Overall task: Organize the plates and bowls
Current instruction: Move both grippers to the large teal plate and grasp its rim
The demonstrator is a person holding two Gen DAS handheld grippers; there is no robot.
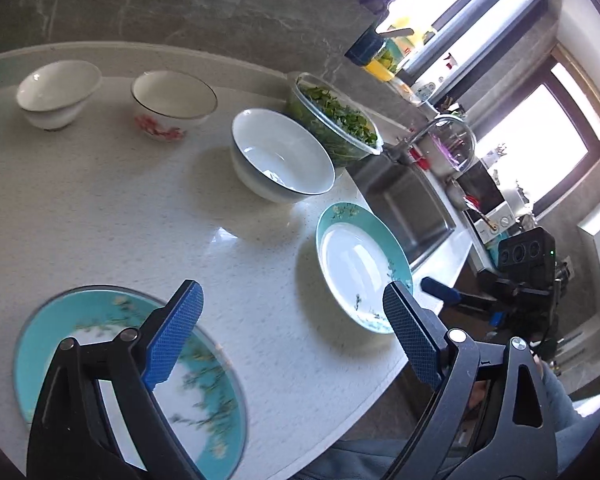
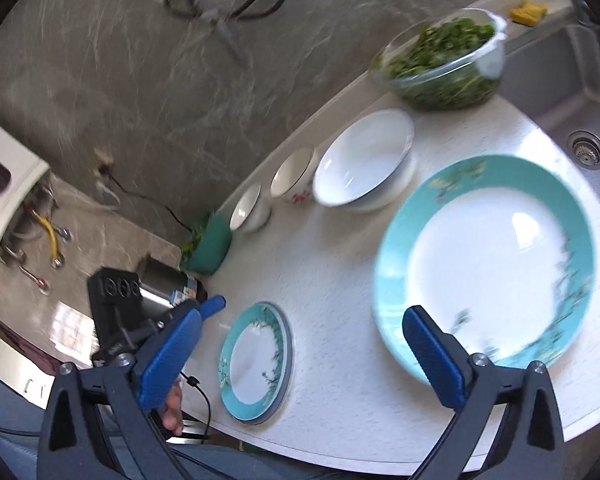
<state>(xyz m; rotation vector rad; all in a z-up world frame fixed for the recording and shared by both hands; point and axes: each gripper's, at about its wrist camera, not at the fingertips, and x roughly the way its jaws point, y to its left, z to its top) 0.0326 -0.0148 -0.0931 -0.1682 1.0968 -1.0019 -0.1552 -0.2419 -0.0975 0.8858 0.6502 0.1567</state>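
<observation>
Two teal-rimmed floral plates lie on the white counter. One (image 1: 128, 368) (image 2: 256, 360) sits under my left gripper (image 1: 292, 336), which is open and empty above the counter. The other plate (image 1: 360, 268) (image 2: 488, 264) lies near the sink, just ahead of my right gripper (image 2: 304, 356), also open and empty. A large white bowl (image 1: 284, 156) (image 2: 364, 160), a red-flowered bowl (image 1: 172, 104) (image 2: 294, 176) and a small white bowl stack (image 1: 56, 94) (image 2: 250, 208) stand in a row near the wall.
A glass bowl of greens (image 1: 336, 120) (image 2: 444, 60) stands by the steel sink (image 1: 408, 208) (image 2: 572, 120). A teal pot with a plant (image 2: 208, 248) sits at the counter's far end. The counter edge (image 2: 340, 452) runs close below both grippers.
</observation>
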